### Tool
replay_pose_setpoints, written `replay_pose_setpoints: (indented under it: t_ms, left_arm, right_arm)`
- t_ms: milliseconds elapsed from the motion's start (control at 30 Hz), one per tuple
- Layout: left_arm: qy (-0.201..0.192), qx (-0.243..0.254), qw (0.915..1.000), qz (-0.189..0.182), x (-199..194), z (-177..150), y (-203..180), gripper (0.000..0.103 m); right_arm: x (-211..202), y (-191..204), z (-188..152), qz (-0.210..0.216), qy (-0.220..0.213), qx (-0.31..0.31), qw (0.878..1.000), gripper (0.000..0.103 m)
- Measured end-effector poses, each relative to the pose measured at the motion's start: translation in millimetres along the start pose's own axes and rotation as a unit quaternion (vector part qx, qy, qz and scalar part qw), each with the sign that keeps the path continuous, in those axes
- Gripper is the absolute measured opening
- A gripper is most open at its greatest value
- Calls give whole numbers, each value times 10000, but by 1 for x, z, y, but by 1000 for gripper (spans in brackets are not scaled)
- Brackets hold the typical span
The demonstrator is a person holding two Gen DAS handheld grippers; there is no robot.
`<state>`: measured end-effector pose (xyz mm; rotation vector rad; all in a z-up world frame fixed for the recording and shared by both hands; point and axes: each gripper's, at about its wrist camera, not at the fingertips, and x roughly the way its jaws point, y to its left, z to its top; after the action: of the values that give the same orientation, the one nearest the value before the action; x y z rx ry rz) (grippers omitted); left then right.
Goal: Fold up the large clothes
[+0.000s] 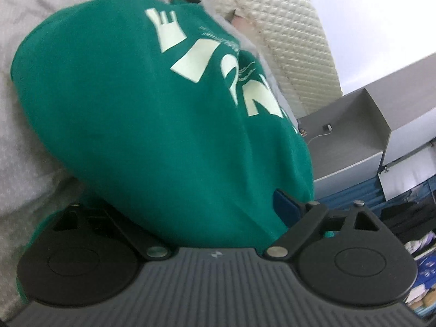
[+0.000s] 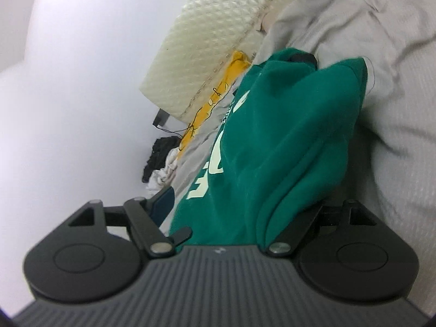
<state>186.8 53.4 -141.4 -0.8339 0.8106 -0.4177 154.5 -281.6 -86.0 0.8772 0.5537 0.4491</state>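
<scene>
The green sweatshirt (image 1: 141,114) carries big pale block lettering across its chest, and beside that a line or two of much finer print and a few thin wavy strokes; from the left wrist view the large shapes look like an E, a slanted bar, a curve and an N, but the cloth bends over a fold and the whole word cannot be read, and the small print is too blurred to make out. The same lettering shows in the right wrist view on the sweatshirt (image 2: 286,147), cut off by a fold so only an E and parts of round letters appear. The garment is thick, fleece-like, plain teal-green, bunched into a rounded heap with deep folds, lying on the grey bed sheet (image 1: 24,62). The left gripper (image 1: 179,218) stands wide, with the sweatshirt's near edge filling the space between its fingers; whether the pads press on the cloth I cannot tell, since one finger is buried under it. The right gripper (image 2: 239,218) is likewise spread wide with green cloth bulging between its fingers, grip unclear. Beyond the sweatshirt stands a cream quilted mattress (image 2: 212,35), and between it and the sweatshirt lies a yellow cloth (image 2: 215,100).
</scene>
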Motion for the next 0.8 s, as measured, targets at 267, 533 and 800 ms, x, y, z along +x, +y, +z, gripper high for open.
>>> replay_pose_setpoints:
  t_ms: [267, 533, 800]
  left_arm:
    - [-425, 467, 9974, 356, -17, -4, -14, 19]
    - [-1216, 634, 9905, -51, -81, -19, -31, 14]
    - [-1728, 1038, 9777, -594, -150, -30, -66, 14]
  right_arm:
    - [17, -17, -5, -828, 398, 85, 9957, 29]
    - [-15, 35, -20, -251, -109, -856, 9959, 7]
    - [-72, 107, -27, 148, -835, -1745, 9810, 7]
